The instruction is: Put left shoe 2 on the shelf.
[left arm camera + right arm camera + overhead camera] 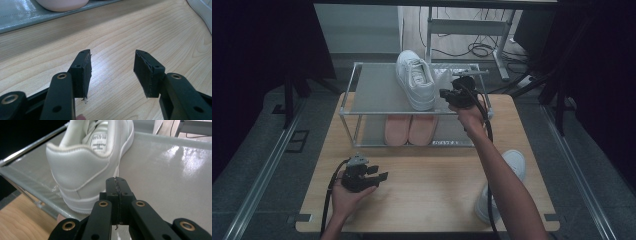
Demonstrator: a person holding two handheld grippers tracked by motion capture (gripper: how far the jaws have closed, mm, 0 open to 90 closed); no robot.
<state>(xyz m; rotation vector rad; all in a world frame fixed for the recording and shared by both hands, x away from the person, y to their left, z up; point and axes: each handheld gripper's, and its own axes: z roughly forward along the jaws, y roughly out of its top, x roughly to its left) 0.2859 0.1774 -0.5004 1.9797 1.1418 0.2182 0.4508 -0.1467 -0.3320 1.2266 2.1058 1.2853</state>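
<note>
The right gripper [446, 93] has its jaws pressed together with nothing between them, hovering over the top shelf of a metal shoe rack [347, 95], just beside the heel of a white sneaker [416, 79] that stands on that shelf. The left gripper [381, 176] rests low over the wooden table [427, 175], jaws spread apart and empty. A pair of pink slippers [410, 129] sits on the rack's lower shelf. A second white sneaker [516, 162] lies on the table near the right forearm.
</note>
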